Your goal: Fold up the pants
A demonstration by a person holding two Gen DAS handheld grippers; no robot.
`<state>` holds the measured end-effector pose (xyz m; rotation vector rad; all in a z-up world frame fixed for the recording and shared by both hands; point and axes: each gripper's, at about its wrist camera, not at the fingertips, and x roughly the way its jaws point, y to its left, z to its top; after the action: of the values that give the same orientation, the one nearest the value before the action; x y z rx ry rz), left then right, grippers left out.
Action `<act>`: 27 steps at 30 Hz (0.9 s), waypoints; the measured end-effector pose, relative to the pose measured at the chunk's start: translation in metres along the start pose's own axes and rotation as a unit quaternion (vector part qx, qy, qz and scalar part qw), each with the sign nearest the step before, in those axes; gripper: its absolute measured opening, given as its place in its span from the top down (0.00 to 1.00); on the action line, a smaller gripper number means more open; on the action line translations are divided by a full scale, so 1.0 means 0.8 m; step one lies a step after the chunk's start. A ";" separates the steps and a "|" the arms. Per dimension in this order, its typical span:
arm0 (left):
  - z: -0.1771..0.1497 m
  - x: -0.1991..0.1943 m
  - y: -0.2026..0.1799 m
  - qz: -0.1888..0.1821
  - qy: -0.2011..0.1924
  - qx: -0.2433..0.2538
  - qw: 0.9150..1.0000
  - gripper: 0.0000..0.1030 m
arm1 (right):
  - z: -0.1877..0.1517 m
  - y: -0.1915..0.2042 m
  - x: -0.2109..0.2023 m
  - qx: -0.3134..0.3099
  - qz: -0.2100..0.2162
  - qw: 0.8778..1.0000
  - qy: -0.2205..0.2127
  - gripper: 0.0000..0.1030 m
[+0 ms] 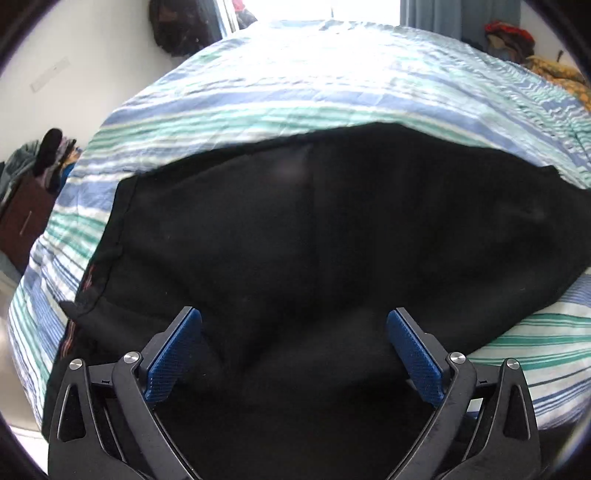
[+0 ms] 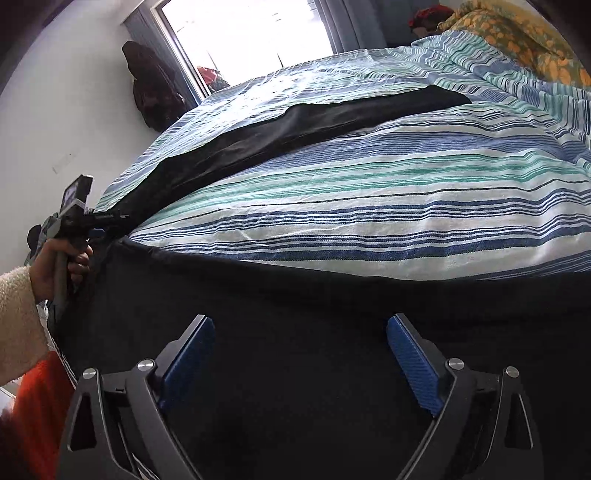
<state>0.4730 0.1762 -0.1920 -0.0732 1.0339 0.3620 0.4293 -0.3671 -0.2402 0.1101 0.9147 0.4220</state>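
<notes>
White walls and a bright window [image 2: 243, 33] frame a bed [image 2: 369, 206] in blue-green stripes; black pants [image 1: 314, 240] lie spread across it, both grippers' fingers [image 1: 173, 354] [image 2: 413, 365] spread wide, holding nothing

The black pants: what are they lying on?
The black pants lie on a striped bedspread, which shows all around them. What the cloth covers directly beneath cannot be seen.

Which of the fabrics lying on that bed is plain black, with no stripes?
The pants, one dark band across the bed. The bedcover under them is blue, green and white striped; the pillow is yellow-flowered.
</notes>
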 end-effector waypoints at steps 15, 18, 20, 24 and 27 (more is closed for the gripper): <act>0.080 0.078 -0.500 -0.185 0.004 0.263 0.947 0.02 | 0.009 -0.023 -0.022 0.067 0.067 0.995 0.014 0.07; 0.096 0.086 -0.607 -0.194 -0.001 0.288 0.938 0.01 | 0.016 -0.031 -0.020 0.075 0.081 0.994 0.018 0.07; 0.114 0.093 -0.664 -0.200 -0.003 0.297 0.934 0.01 | 0.021 -0.036 -0.018 0.080 0.087 0.993 0.021 0.07; 0.138 0.072 -0.747 -0.266 -0.016 0.284 0.921 0.04 | 0.028 -0.046 -0.025 0.104 0.104 0.989 0.021 0.07; 0.127 0.052 -0.784 -0.281 -0.043 0.308 0.908 0.08 | 0.029 -0.055 -0.031 0.114 0.109 0.987 0.021 0.07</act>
<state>0.7816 -0.3787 -0.2441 0.2120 0.9528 -0.4904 0.4477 -0.4151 -0.2191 0.4150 0.9948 0.5235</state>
